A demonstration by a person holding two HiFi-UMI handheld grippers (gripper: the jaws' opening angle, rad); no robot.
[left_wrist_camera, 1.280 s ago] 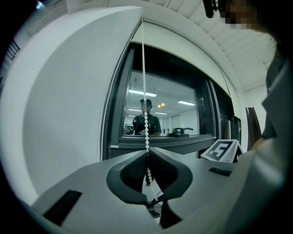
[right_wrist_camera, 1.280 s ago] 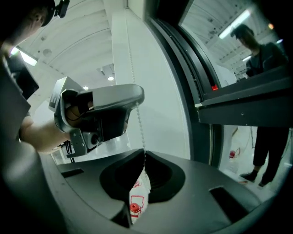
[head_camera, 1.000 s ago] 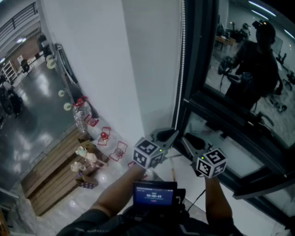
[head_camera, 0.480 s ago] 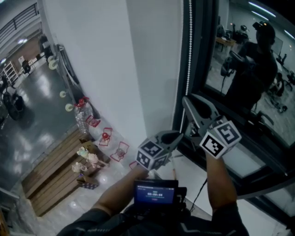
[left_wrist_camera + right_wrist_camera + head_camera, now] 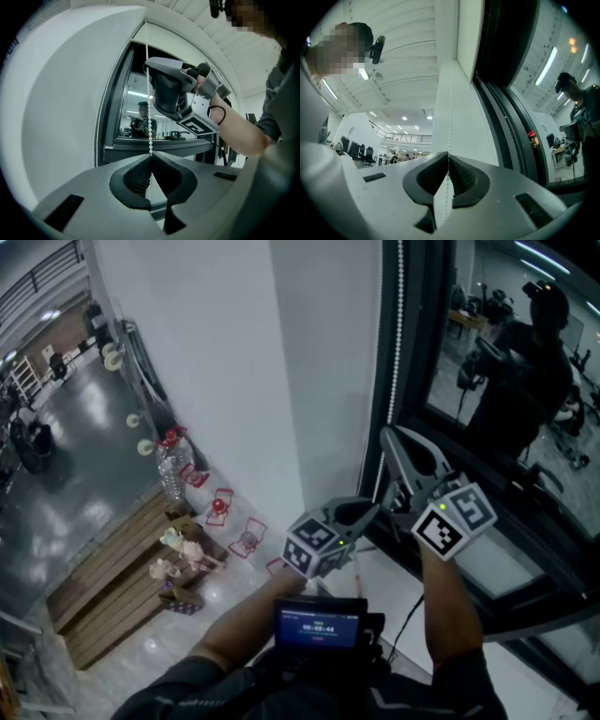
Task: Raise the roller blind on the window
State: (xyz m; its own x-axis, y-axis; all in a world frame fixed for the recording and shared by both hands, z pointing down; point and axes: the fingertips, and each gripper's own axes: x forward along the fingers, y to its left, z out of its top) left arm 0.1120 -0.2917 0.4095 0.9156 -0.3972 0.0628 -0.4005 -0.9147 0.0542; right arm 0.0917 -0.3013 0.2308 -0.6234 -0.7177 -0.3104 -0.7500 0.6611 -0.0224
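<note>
The vertical bead chain [image 5: 397,343] is pinched by the left gripper [image 5: 372,511] and, just above, by the right gripper [image 5: 390,435], whose jaws have just closed on it.

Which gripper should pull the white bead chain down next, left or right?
Right, probably. The right gripper, its jaws just closed on the white bead chain, grips higher, with room to pull down; the left gripper clamps it lower.
</note>
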